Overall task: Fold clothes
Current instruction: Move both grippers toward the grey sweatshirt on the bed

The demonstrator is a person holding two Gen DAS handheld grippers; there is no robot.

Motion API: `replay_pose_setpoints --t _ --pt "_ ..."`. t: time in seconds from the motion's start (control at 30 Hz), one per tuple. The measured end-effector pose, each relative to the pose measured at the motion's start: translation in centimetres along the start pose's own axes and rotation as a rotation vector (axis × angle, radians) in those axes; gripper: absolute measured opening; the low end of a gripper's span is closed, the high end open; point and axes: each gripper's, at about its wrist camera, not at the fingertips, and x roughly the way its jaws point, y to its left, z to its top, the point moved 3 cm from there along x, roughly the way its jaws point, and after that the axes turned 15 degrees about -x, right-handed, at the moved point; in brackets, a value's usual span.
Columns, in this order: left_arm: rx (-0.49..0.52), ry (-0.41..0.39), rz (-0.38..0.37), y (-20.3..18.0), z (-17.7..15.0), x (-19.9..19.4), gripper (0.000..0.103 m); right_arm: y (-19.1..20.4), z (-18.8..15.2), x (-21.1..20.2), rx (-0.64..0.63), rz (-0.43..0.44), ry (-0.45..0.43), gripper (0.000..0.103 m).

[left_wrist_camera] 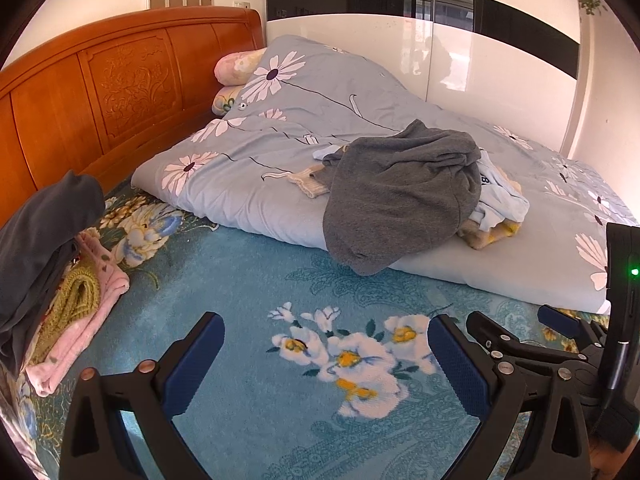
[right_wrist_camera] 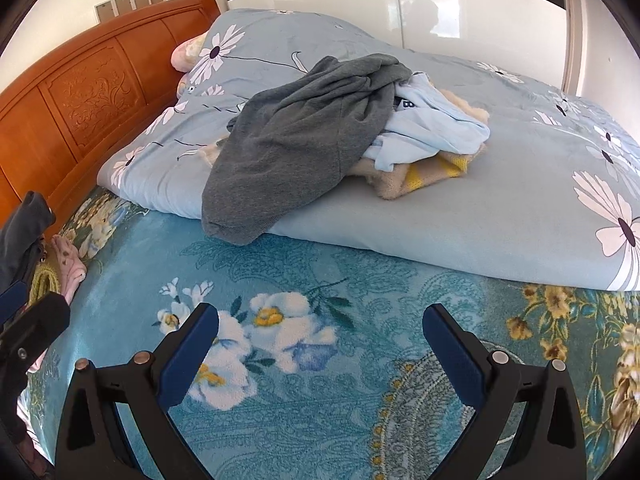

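- Roughly partway: folded stack point(left_wrist_camera: 68, 280) at near left of the bed, dark garment on top, green knit and pink piece beneath.
- Unfolded heap remains on the daisy-print duvet point(left_wrist_camera: 280, 128), far centre: grey sweatshirt point(left_wrist_camera: 400, 188) draped over a light-blue top point(right_wrist_camera: 432, 128) and a beige-yellow knit point(right_wrist_camera: 420, 176).
- Left claw point(left_wrist_camera: 326, 344) wide, empty, over the teal floral blanket point(left_wrist_camera: 248, 292).
- Right claw point(right_wrist_camera: 320, 332) wide, empty, well short of the heap.

Unfolded pile on the duvet, far centre: grey sweatshirt point(left_wrist_camera: 400, 192) crumpled on top, draping over the near edge; light blue garment point(right_wrist_camera: 436, 132) bunched to its right; beige-yellow knit point(right_wrist_camera: 420, 178) underneath. Folded stack near left: dark garment point(left_wrist_camera: 44, 232) over olive knit point(left_wrist_camera: 78, 296) and pink garment point(left_wrist_camera: 96, 320).
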Motion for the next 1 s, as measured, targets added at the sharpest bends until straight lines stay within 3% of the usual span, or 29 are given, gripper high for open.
replay_pose_setpoints --t 1.0 --pt "-0.035 0.074 0.033 2.1 -1.8 1.3 0.103 2.0 -0.2 0.4 -0.040 0.049 0.047 0.102"
